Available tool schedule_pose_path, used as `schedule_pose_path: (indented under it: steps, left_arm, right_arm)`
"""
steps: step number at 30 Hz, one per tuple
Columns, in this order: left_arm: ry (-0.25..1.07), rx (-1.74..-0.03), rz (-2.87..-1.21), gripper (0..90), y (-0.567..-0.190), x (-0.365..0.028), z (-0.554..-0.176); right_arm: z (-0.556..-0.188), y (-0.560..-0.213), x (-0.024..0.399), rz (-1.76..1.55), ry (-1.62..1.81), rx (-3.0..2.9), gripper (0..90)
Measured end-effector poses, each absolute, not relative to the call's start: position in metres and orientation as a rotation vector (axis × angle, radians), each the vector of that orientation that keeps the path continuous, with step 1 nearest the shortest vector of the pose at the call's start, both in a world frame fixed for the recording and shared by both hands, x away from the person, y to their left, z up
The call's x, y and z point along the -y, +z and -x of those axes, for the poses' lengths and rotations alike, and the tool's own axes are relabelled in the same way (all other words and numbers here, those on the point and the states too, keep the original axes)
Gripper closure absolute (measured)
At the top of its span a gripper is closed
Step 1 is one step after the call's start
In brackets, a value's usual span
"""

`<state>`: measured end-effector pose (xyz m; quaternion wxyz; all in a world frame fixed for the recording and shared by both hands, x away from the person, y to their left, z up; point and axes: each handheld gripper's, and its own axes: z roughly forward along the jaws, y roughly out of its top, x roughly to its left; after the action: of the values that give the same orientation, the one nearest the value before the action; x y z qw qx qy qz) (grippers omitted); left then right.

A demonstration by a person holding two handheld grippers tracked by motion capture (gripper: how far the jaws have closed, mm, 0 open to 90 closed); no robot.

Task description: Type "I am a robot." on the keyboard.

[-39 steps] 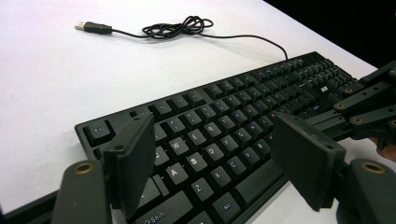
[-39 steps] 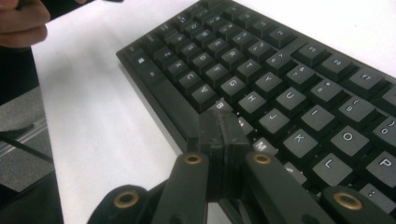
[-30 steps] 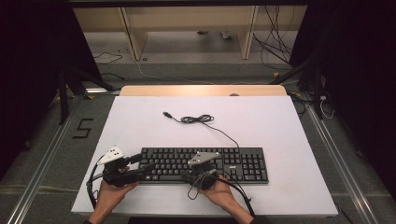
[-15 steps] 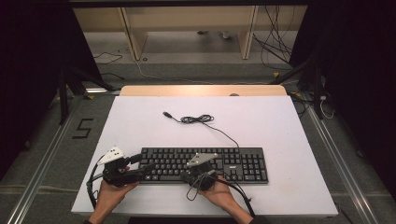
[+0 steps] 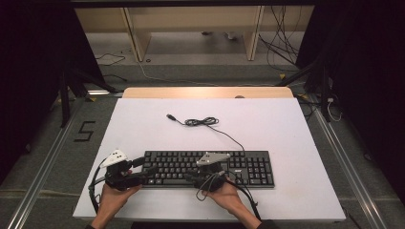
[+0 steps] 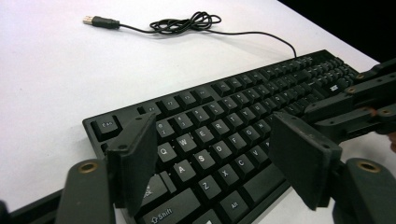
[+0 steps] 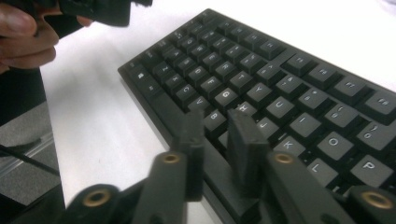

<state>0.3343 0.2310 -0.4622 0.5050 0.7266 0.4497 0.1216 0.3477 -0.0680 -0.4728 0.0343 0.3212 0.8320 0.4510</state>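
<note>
Right gripper view: our right tongs (image 7: 217, 154) have just been opening, narrowly parted, empty above the keyboard (image 7: 280, 93); left tongs (image 6: 219, 163) gape wide, empty.

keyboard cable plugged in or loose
Loose. The cable lies partly bundled on the white table behind the keyboard, and its USB plug rests bare on the surface.

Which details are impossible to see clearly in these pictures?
- High view: the keyboard key legends are too small to read.
- Left gripper view: the keyboard's near corner is cut off by the bottom edge and covered by the left gripper jaws.
- Right gripper view: the right gripper hides keys near the B; nothing shows between its jaws.
</note>
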Motion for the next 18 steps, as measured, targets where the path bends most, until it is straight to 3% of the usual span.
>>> schedule_pose_path:
  steps: [4,18]
  left_arm:
    - [0.291,-1.099,-1.765,36.7,-0.4641,-0.2305,-0.3364]
    - [0.277,-1.106,-1.836,66.4,-0.4722,-0.2262,-0.3438]
  right_arm:
    - [-0.3487,-0.4701,0.0715,-0.994,1.399,-2.542,67.9]
    - [-0.3465,-0.4640,0.0784,-0.999,1.423,-2.506,48.9]
